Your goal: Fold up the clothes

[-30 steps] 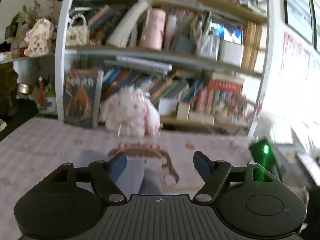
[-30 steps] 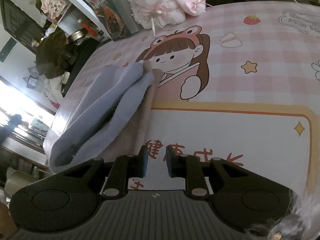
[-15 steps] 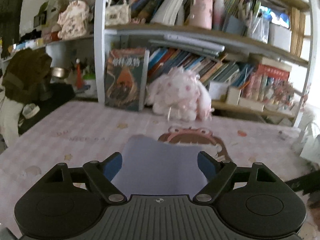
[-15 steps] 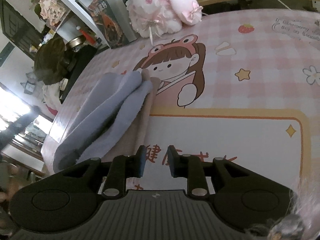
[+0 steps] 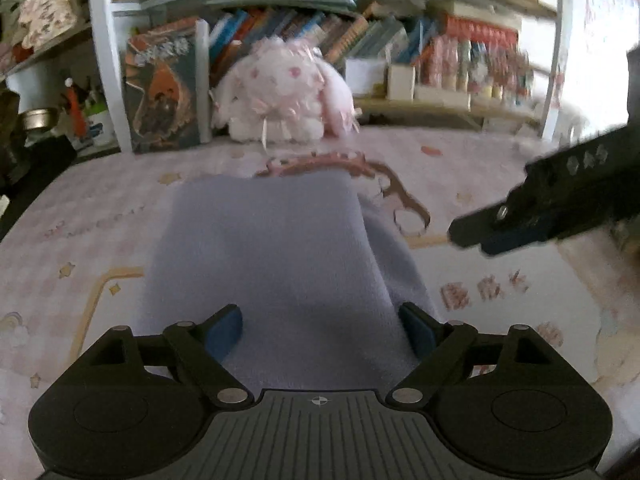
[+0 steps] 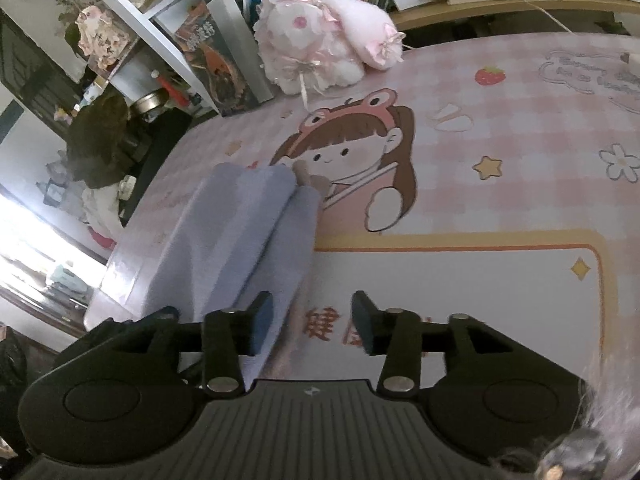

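Since a second ago the left gripper (image 5: 320, 330) has dropped low over the folded lavender garment (image 5: 276, 256), its fingers (image 5: 224, 330) opening wide with cloth between them but not pinched. The garment lies in a long, layered strip on the pink cartoon-print bench (image 6: 500, 152). At right, the right gripper (image 6: 314, 326), earlier nearly closed, is opening, empty, beside the cloth's edge; a crosswise fold looks left.

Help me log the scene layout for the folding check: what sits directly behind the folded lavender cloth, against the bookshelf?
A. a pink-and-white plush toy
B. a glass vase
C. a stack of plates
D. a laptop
A: a pink-and-white plush toy sits at the foot of the bookshelf, beyond the far edge of the lavender cloth.
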`<action>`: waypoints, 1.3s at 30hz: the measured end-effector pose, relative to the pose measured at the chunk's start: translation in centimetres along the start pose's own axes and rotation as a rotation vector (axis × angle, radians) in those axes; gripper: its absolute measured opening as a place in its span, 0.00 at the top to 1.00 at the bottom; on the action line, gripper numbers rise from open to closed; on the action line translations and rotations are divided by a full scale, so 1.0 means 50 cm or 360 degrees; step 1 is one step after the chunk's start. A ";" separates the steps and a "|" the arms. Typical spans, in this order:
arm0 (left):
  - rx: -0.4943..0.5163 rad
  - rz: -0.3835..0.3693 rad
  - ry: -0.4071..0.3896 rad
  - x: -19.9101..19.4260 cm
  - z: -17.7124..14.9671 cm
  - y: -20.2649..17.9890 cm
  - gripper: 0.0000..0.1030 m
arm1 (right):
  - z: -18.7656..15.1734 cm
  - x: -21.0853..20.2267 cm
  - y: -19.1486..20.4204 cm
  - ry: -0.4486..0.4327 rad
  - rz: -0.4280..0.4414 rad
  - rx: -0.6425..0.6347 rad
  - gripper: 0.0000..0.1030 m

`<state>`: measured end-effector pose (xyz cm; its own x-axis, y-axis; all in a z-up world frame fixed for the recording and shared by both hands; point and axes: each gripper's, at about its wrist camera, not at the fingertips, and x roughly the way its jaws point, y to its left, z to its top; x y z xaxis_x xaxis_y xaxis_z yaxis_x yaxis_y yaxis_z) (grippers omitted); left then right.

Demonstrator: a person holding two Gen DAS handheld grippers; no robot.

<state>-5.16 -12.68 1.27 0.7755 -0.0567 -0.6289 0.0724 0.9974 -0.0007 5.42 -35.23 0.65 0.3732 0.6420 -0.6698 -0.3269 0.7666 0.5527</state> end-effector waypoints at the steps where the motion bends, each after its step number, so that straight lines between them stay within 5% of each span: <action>1: -0.0022 -0.0001 -0.0040 -0.011 0.005 0.007 0.11 | 0.002 0.002 0.005 -0.0002 0.0010 0.0001 0.50; 6: -0.0046 0.0070 -0.0188 -0.052 0.031 0.051 0.09 | 0.011 0.009 0.024 -0.0017 0.0005 0.0004 0.47; 15: -0.0066 0.0121 -0.0177 -0.049 0.031 0.091 0.09 | 0.018 0.020 0.039 -0.0021 0.0029 0.0067 0.42; 26: 0.0021 -0.0147 -0.0008 -0.006 0.006 0.080 0.10 | 0.039 0.117 0.083 0.0125 0.0038 0.0081 0.38; 31: 0.0121 -0.0180 0.0049 0.018 -0.007 0.067 0.10 | 0.050 0.157 0.106 0.0166 0.0012 0.0024 0.37; 33: 0.0136 -0.0190 0.0057 0.021 -0.006 0.066 0.10 | 0.050 0.161 0.115 0.0154 -0.0033 -0.0030 0.50; 35: 0.0119 -0.0205 0.0014 0.007 0.001 0.073 0.10 | 0.049 0.160 0.127 0.0132 -0.0086 -0.0115 0.77; 39: 0.0087 -0.0250 -0.0064 -0.016 0.010 0.089 0.09 | 0.033 0.119 0.177 -0.0020 -0.0082 -0.0412 0.82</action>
<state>-5.12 -8.22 2.17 0.7762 -0.2144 -0.5929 0.2276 0.9723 -0.0537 6.19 -24.60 2.38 0.4052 0.6037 -0.6865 -0.5179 0.7704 0.3718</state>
